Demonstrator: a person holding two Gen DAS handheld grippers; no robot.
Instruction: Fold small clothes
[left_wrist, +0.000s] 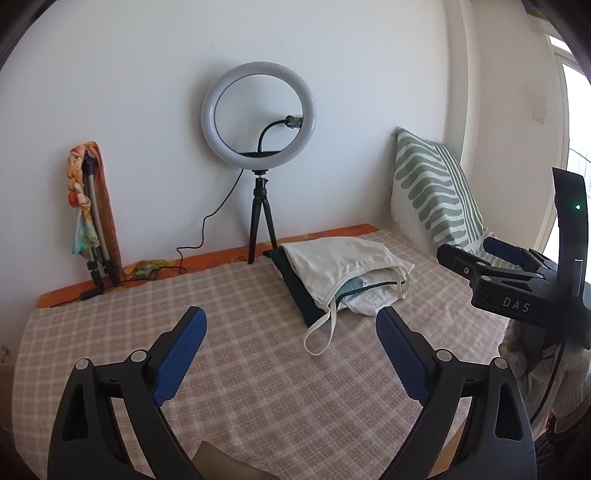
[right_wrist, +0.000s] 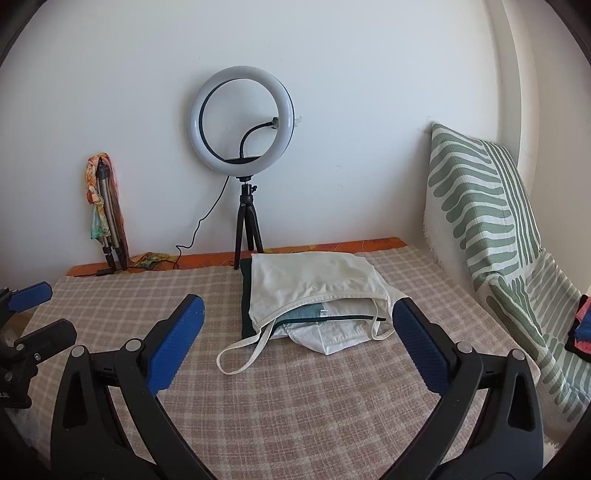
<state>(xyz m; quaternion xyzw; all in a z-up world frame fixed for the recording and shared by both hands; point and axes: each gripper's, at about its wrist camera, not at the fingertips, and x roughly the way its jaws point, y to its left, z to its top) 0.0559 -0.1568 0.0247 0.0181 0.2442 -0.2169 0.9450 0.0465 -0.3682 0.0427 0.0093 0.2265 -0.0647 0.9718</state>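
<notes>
Toward the far edge of the checked bed (right_wrist: 295, 406), right of centre near the ring light (right_wrist: 242, 118), a pile of small clothes (right_wrist: 314, 291) was seen: white strappy top uppermost, dark garment beneath. Its long axis ran approx. far-to-near, one strap loop trailing toward the near edge. Pile lay ahead of both tools, slightly right of the left hand-held gripper (left_wrist: 291, 354); the right hand-held gripper (right_wrist: 299, 343) was judged nearer. Both were spread wide, nothing held or touched.

Probably a home bedroom: checked bedspread (right_wrist: 295, 387), striped cushion (right_wrist: 476, 206), ring light (right_wrist: 242, 118) against wall.
</notes>
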